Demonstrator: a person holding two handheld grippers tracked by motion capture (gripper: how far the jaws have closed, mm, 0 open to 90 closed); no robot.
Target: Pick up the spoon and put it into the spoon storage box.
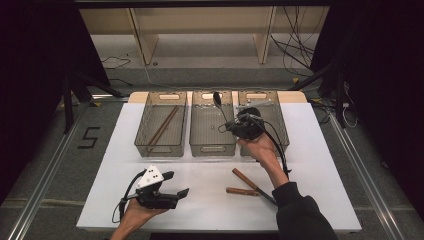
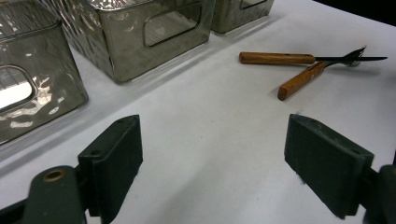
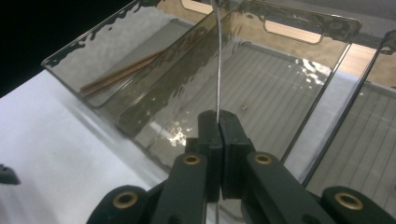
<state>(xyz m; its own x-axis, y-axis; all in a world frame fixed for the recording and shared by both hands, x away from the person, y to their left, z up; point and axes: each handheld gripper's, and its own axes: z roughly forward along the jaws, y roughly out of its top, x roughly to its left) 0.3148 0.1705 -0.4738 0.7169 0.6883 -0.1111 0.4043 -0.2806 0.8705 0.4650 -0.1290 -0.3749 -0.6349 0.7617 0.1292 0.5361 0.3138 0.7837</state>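
My right gripper point(image 1: 231, 126) point(image 3: 218, 126) is shut on the thin handle of a dark spoon point(image 1: 218, 99) point(image 3: 218, 70). It holds the spoon over the middle bin point(image 1: 212, 149) point(image 3: 299, 32), with the bowl end pointing away toward the far rim. My left gripper point(image 1: 177, 183) point(image 2: 212, 140) rests low at the front left of the white table point(image 1: 200, 210), open, with only bare tabletop between its pads. Two wooden-handled pieces of cutlery point(image 1: 245, 179) point(image 2: 280, 58) lie crossed on the table in front of the bins.
Three smoky clear bins stand in a row at the table's far side. The left bin point(image 1: 142, 125) holds a pair of brown chopsticks point(image 1: 162, 127) point(image 3: 121, 72). The right bin point(image 1: 280, 120) lies behind my right hand. A sleeve covers the cutlery's dark ends.
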